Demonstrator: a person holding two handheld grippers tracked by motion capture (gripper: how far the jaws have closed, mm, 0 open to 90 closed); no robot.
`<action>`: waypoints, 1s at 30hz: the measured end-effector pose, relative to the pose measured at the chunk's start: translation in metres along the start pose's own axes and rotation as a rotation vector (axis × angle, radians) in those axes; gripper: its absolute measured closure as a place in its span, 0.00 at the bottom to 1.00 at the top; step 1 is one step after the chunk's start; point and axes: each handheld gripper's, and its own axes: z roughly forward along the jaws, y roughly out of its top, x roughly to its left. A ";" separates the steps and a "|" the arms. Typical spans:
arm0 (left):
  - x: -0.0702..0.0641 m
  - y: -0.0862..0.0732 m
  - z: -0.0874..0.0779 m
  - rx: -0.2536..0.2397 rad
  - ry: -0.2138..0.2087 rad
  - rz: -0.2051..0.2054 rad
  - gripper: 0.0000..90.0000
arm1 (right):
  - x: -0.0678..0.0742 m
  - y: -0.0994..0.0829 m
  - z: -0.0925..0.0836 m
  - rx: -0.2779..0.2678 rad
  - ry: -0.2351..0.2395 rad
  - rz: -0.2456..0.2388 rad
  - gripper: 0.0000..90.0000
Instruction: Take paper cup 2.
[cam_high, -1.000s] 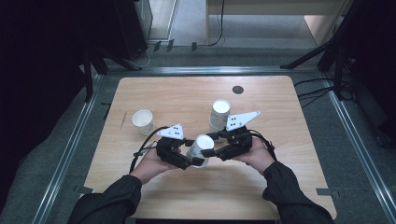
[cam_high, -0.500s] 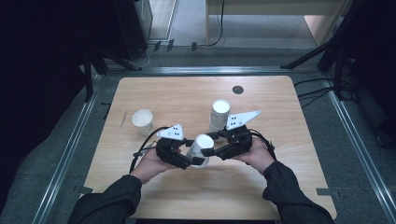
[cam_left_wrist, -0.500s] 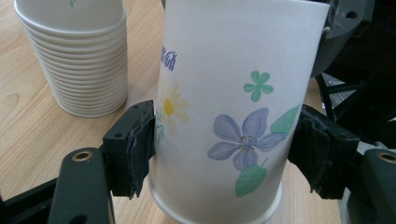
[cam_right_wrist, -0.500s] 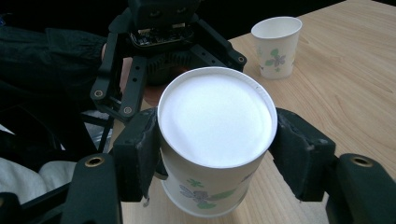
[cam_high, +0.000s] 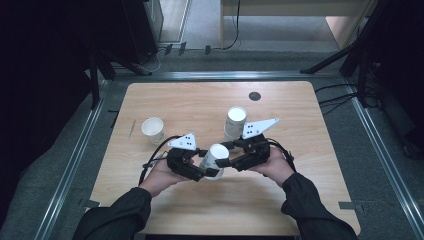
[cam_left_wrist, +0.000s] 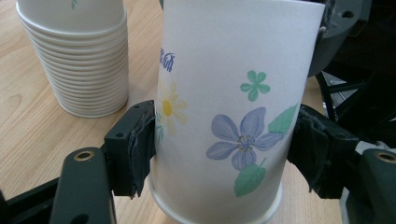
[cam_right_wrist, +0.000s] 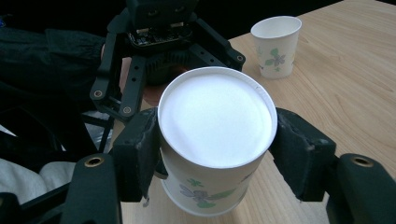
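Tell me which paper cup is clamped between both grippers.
The flowered cup nearest the person; the lone cup at left and the stack stand free.

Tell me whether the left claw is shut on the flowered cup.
Shut on it: both pads of the left claw press the flowered cup's sides, having just closed.

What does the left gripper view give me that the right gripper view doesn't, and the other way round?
Left gripper view: the stack of cups, plus the flowered side of the held cup, which the left gripper, jaws just closed further, pinches. Right gripper view: the single cup standing apart, and the held cup's white top, clamped by the right gripper. Shared: the held cup and the table.
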 end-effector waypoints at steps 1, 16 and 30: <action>0.000 0.000 0.000 0.000 0.000 0.000 0.32 | 0.000 0.000 0.000 -0.001 0.000 0.000 0.40; 0.002 0.000 -0.003 -0.006 0.002 -0.009 0.33 | 0.000 0.000 -0.004 -0.008 -0.006 -0.001 0.35; 0.007 0.012 -0.020 0.086 0.010 0.020 0.33 | 0.002 -0.008 -0.020 0.026 -0.043 -0.020 0.31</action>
